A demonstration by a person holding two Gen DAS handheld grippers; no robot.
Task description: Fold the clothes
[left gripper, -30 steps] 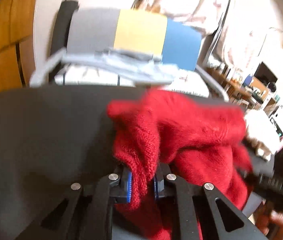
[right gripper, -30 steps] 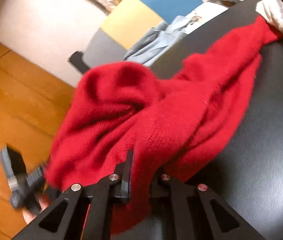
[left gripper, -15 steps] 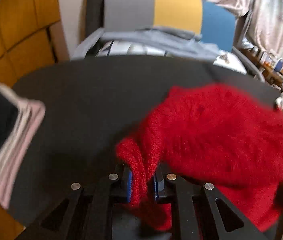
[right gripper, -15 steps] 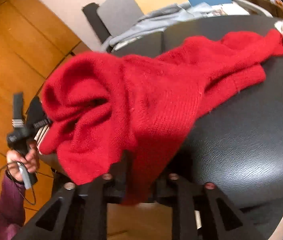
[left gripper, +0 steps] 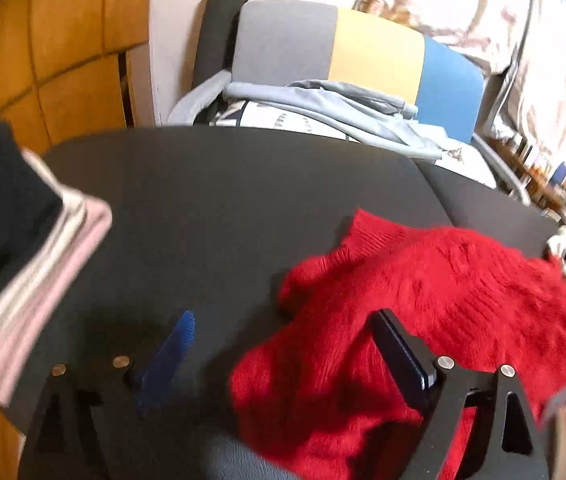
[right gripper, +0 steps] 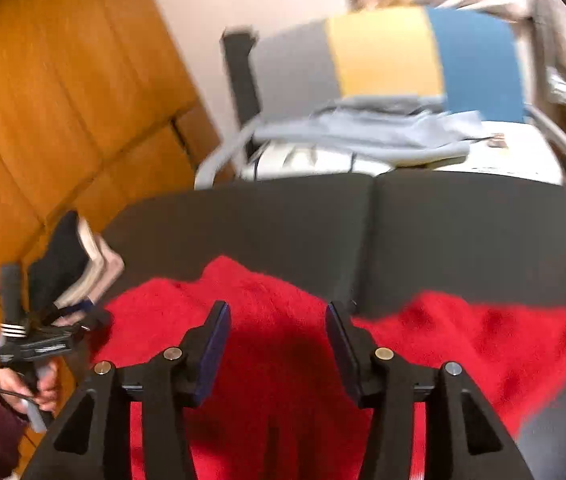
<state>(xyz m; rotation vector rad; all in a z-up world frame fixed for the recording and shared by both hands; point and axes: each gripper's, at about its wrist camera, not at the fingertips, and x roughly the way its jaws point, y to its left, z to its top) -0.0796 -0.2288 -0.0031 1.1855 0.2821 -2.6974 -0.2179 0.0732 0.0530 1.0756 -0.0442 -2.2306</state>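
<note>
both grippers (left gripper: 285, 328) (right gripper: 277, 320) just opened, releasing red sweater (left gripper: 443, 300) onto black seat (left gripper: 223, 200)

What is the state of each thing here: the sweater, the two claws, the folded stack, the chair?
Sweater: released, crumpled on the black surface, not yet folded.
Left claw: open, just opened, holding nothing; sweater edge lies between its fingers.
Right claw: open, just opened, above the sweater, not gripping.
Stack: folded, at the surface's left edge.
Chair: upright, loaded with unfolded pale blue clothes.

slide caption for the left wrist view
Open left hand-held gripper over red sweater on black table.
</note>
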